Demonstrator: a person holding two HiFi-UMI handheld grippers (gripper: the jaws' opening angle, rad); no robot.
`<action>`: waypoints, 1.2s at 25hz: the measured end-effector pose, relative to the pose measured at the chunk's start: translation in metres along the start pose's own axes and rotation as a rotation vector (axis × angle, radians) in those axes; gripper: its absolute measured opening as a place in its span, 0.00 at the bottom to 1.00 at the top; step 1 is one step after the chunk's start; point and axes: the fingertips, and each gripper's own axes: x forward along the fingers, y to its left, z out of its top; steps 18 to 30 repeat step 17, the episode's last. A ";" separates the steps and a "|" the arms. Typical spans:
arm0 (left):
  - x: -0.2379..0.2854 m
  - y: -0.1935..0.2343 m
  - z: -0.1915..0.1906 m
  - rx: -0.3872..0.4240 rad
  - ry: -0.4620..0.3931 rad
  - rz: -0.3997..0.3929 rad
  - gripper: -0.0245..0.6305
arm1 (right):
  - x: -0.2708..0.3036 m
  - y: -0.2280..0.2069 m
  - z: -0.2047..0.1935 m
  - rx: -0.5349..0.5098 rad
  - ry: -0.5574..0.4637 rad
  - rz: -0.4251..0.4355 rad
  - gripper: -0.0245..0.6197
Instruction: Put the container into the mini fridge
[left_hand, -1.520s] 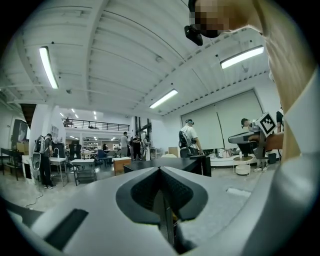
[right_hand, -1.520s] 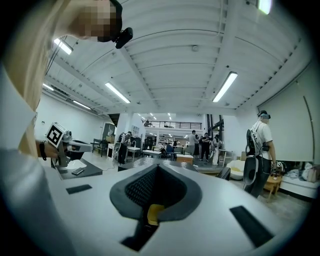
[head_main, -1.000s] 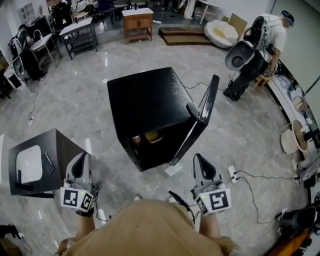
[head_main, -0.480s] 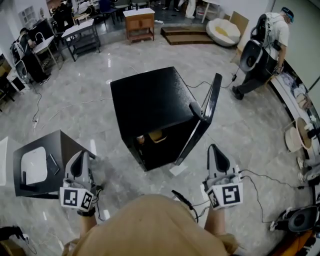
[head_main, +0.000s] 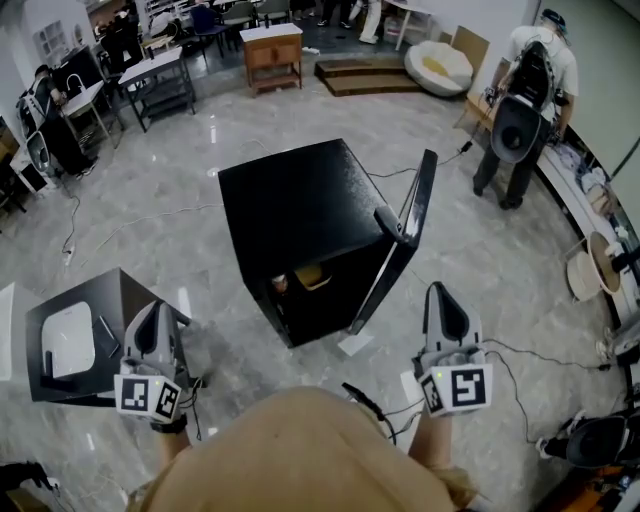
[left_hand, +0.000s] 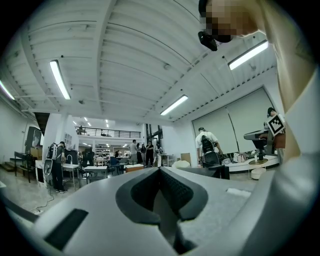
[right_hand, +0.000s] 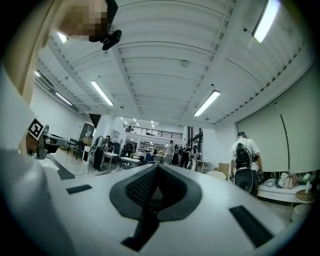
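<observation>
1. We see one black mini fridge (head_main: 300, 200) standing on a pale marble floor (head_main: 490, 260). Its single door (head_main: 405, 235) is swung open to the right in the head view.
2. Inside the open compartment, on the upper shelf, sits one tan container (head_main: 311, 273). Just to its left is one smaller item (head_main: 279, 284), too small and dim for us to say what it is. That makes two things in the fridge.
3. We count two hand-held grippers, both low in the head view and well apart from the fridge.
4. The left gripper (head_main: 154, 312) has its jaws pressed together, with nothing between them. The left gripper view shows only the room beyond its tips.
5. The right gripper (head_main: 441, 294) also has its jaws pressed together and holds nothing. It sits below the open door's lower corner.
6. Beside the left gripper stands one low black table (head_main: 135, 300). It carries one flat white device (head_main: 70, 340) and one slim dark item (head_main: 100, 327).
7. One person (head_main: 530, 80) stands at the far right, back turned, by a counter.
</observation>
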 end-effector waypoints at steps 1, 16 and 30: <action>0.000 0.001 0.000 -0.003 -0.001 0.001 0.04 | 0.000 0.000 0.000 0.000 0.000 -0.001 0.03; -0.003 -0.006 -0.011 -0.053 0.018 -0.014 0.04 | -0.009 0.005 -0.002 -0.009 0.026 0.010 0.03; -0.005 -0.006 -0.013 -0.056 0.021 -0.010 0.04 | -0.008 0.006 -0.001 -0.012 0.026 0.016 0.03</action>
